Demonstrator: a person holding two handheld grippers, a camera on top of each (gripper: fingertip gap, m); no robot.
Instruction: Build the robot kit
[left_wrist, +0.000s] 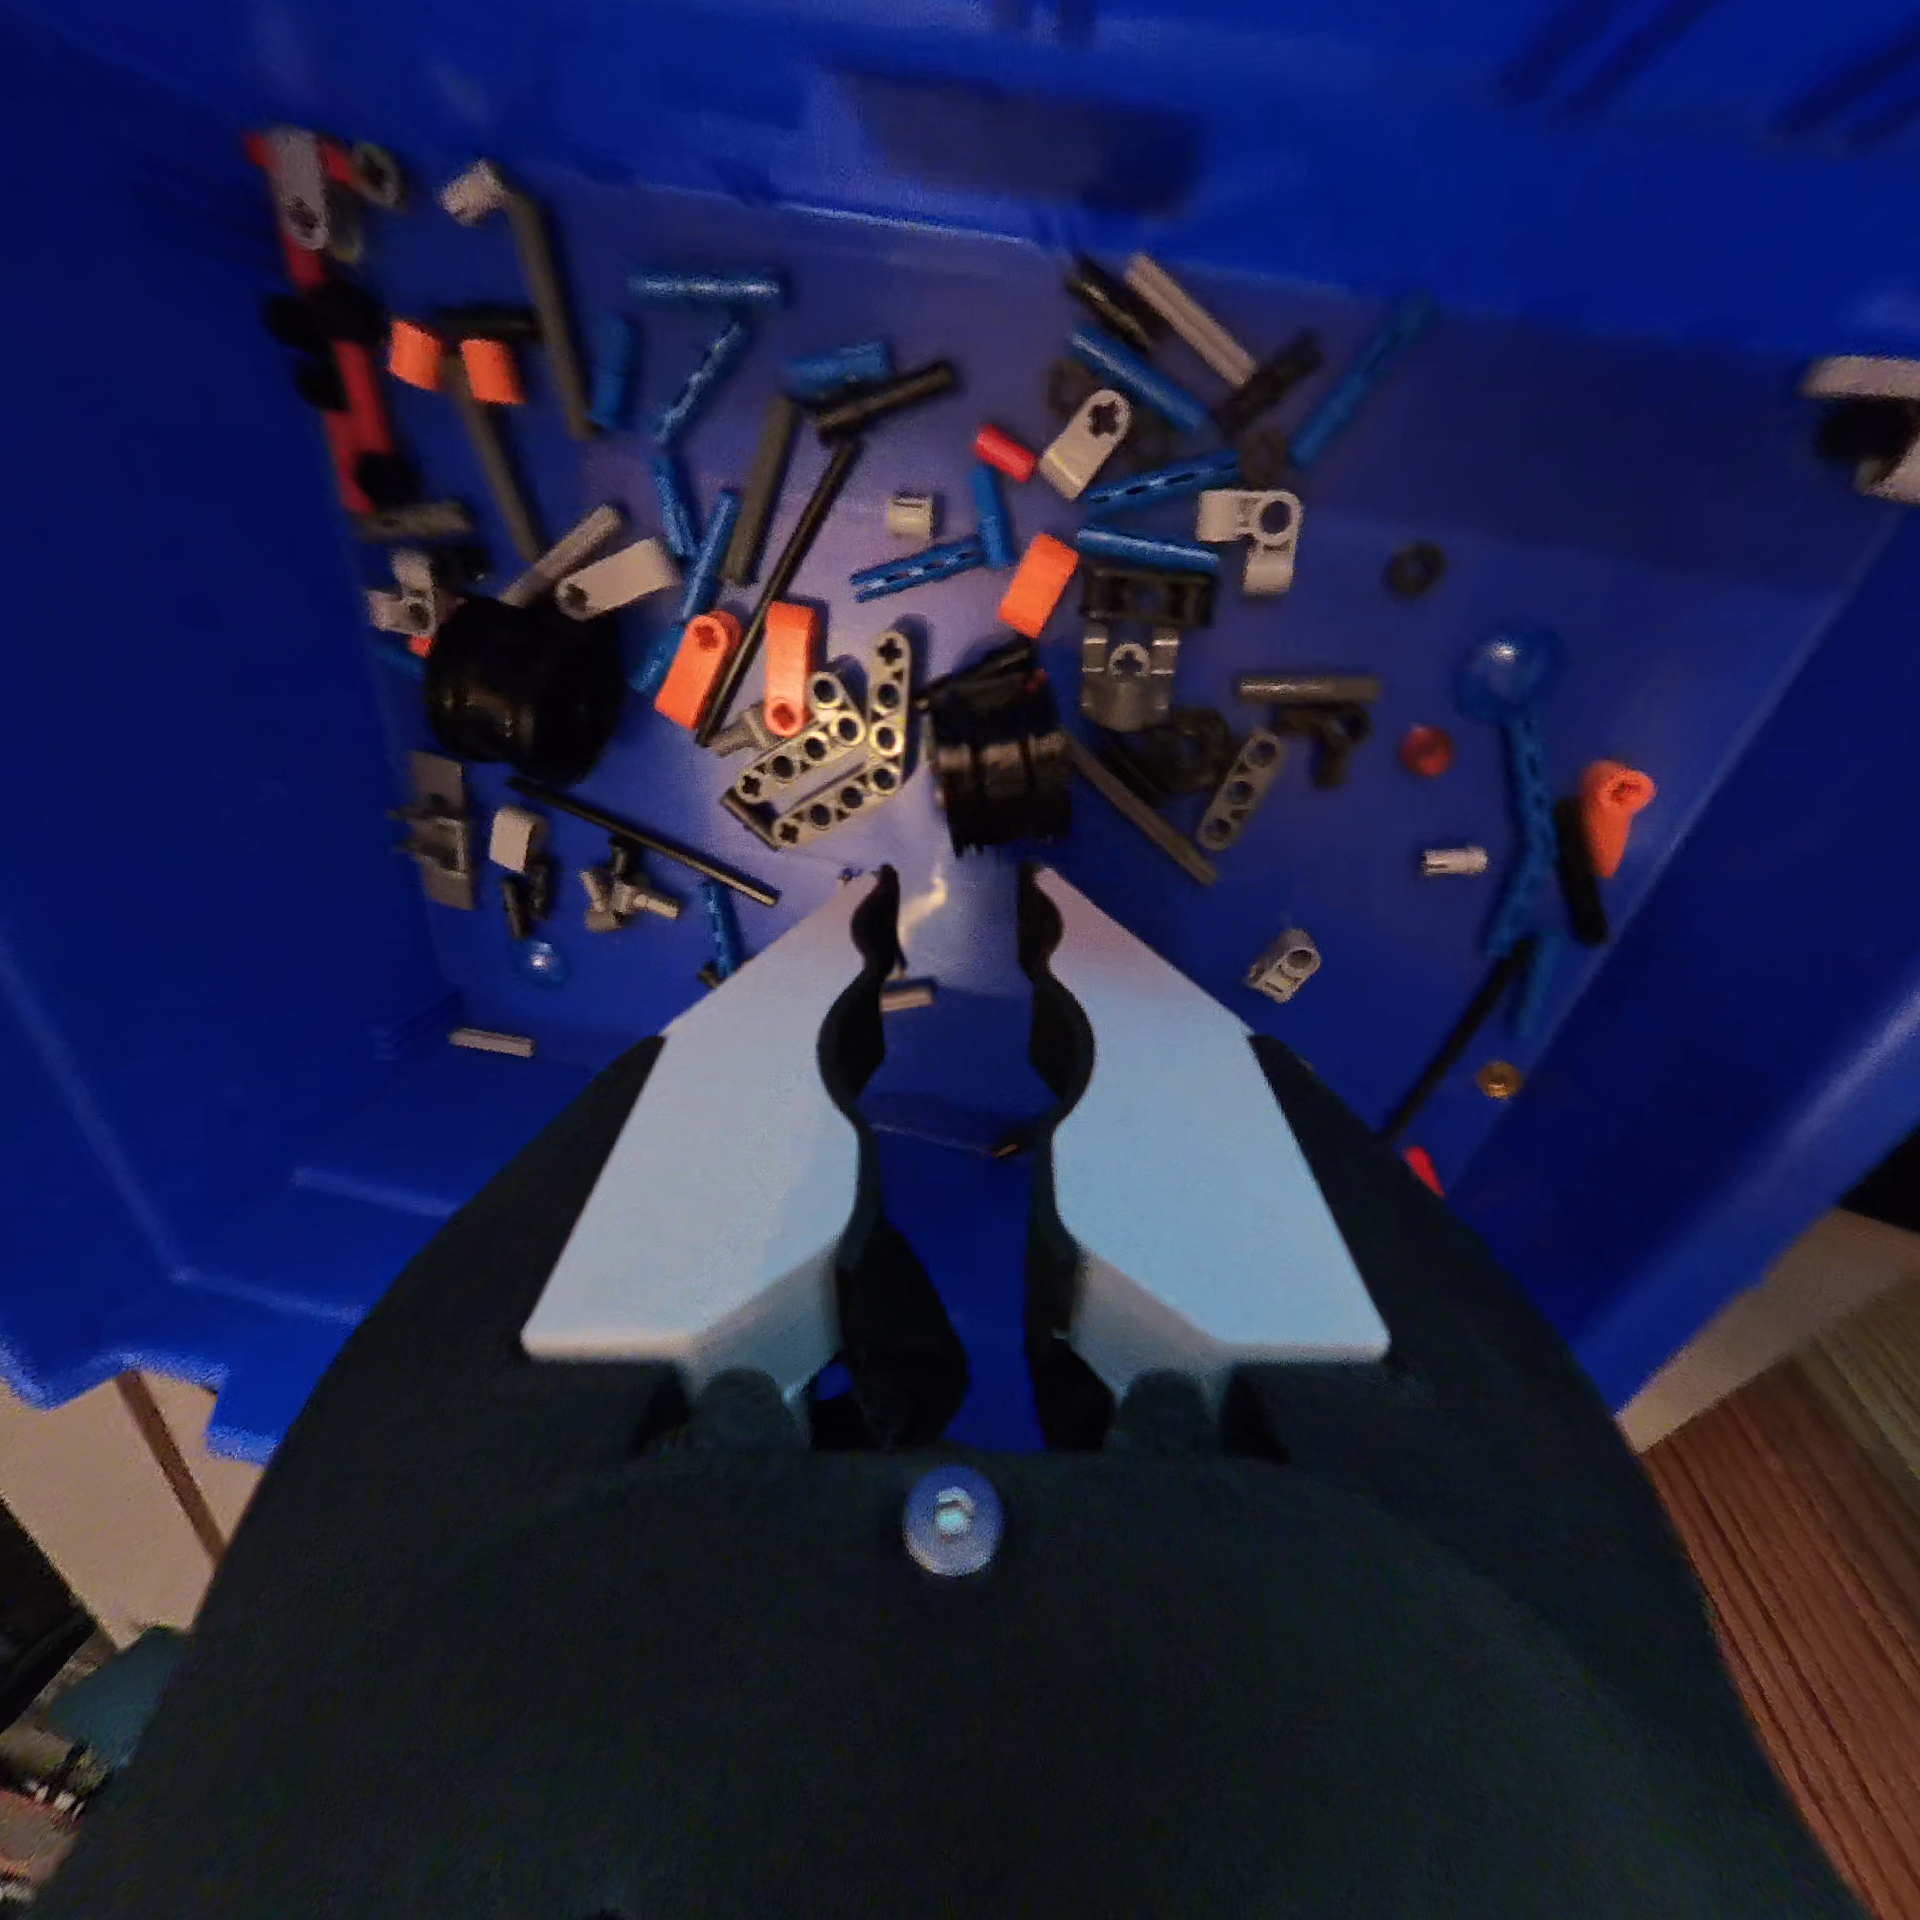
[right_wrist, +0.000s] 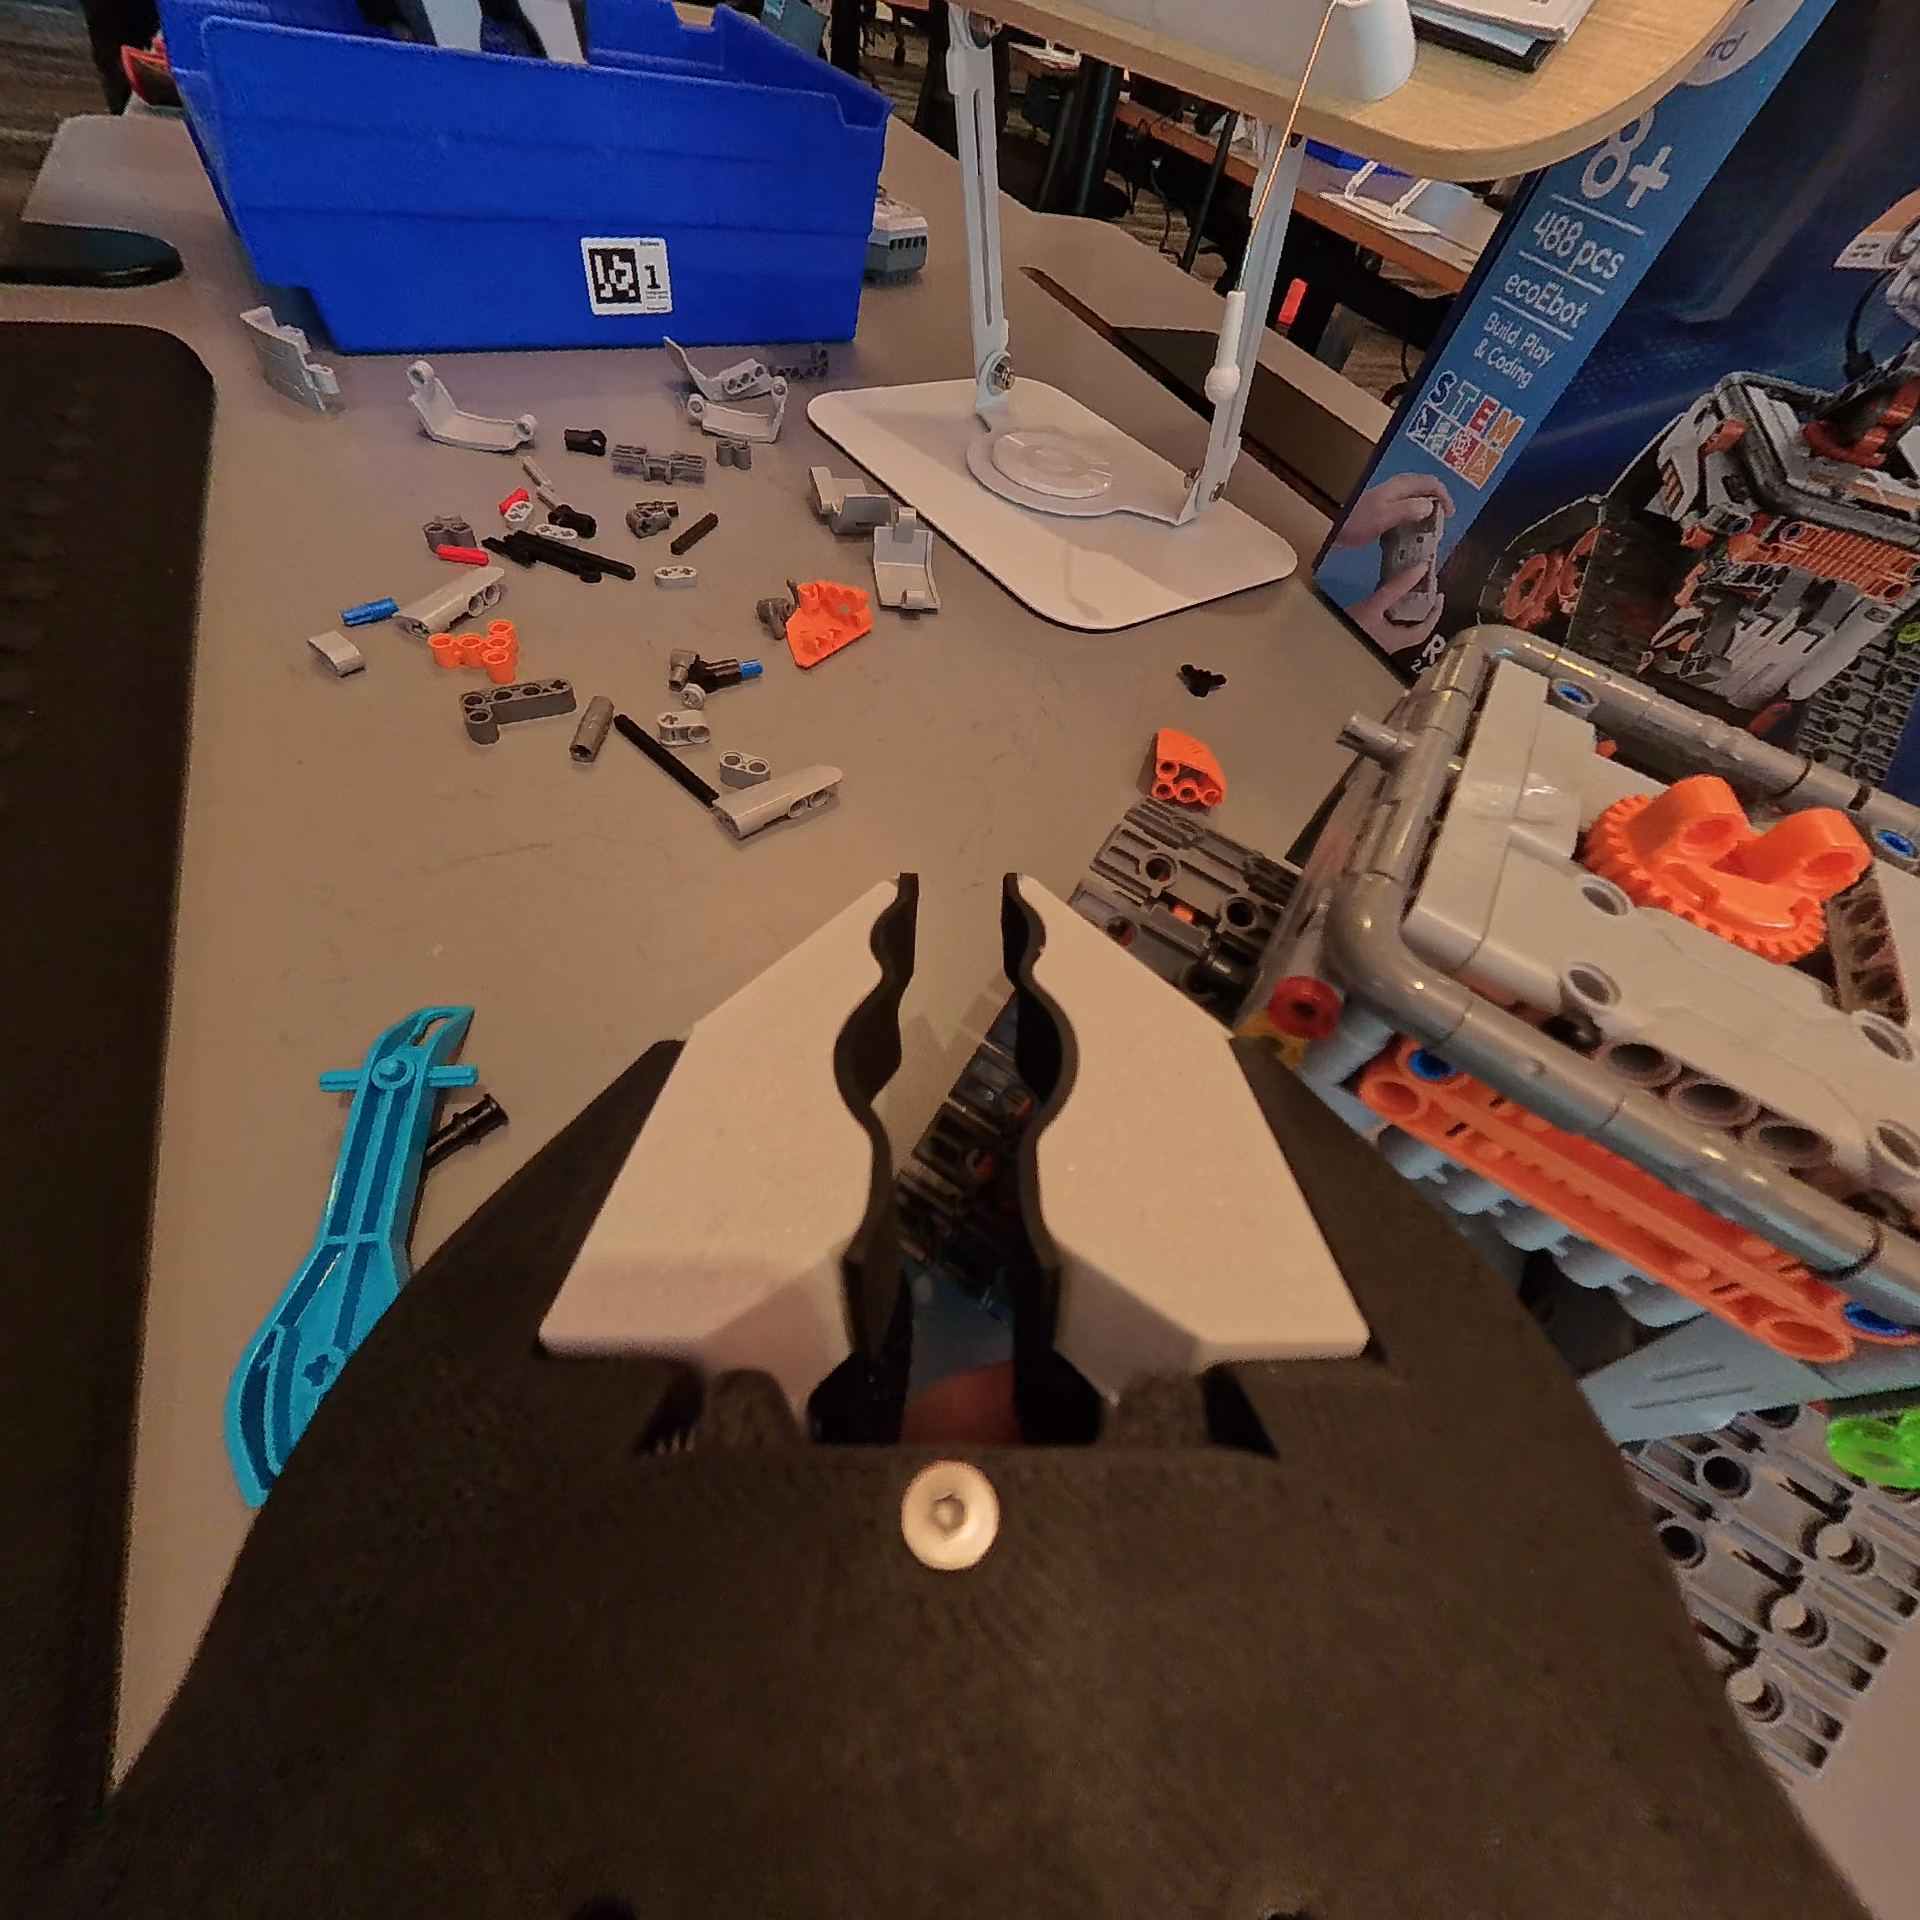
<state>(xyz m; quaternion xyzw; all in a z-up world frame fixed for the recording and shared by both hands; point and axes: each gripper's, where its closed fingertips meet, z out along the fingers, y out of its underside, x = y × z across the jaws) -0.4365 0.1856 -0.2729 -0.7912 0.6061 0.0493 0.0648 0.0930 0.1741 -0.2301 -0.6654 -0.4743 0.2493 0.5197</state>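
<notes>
Left tongs are hovering slightly parted and empty inside the blue bin, just short of a black wheel. Right tongs are waiting slightly parted, empty, over the table beside the robot model. Neighbouring loose pieces could get nudged or pinched instead.

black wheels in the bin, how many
2: one wheel at the left of the bin, one wheel mid-floor just ahead of the open left claw. Smaller ones may hide among the parts.
</notes>
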